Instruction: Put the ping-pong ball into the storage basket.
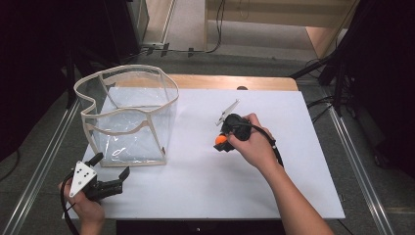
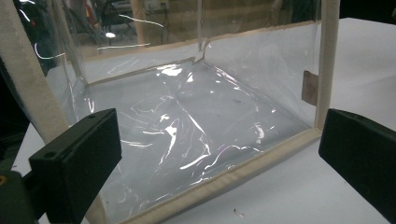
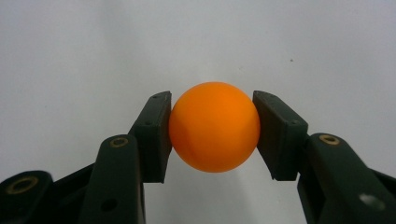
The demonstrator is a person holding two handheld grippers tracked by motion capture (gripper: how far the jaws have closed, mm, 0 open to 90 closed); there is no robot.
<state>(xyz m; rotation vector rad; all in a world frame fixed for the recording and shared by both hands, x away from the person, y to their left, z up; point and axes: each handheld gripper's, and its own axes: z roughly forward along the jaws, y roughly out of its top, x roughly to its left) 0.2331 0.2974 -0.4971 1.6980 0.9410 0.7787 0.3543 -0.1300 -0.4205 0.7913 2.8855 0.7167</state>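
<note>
- Presently the right gripper [image 1: 219,141] clamps an orange ball [image 3: 214,126] between its two pads, one pad on each side at the ball's widest part; the grip looks centred and secure.
- Ball sits mid-table on the white board [image 1: 274,186], right of the clear bag [image 1: 129,115] and well apart from it. Whether it touches the board or is just off it I cannot tell.
- Right hand [image 1: 252,144] wraps the gripper body from the near-right, wrist angled so the jaws point left and down toward the board; forearm comes in from the near edge.
- Left gripper [image 1: 111,166] stands wide, nothing between the jaws. It waits just near the bag's near bottom corner, jaws aimed at the fabric-trimmed base edge.
- Left hand [image 1: 85,205] low at the near-left corner of the board, gripper roughly level.
- Bag stands upright with its mouth open at the far-left of the board; interior looks empty.
- Judgement: the open left jaws are likely placed to steady the bag while the right carries the ball over the rim.
</note>
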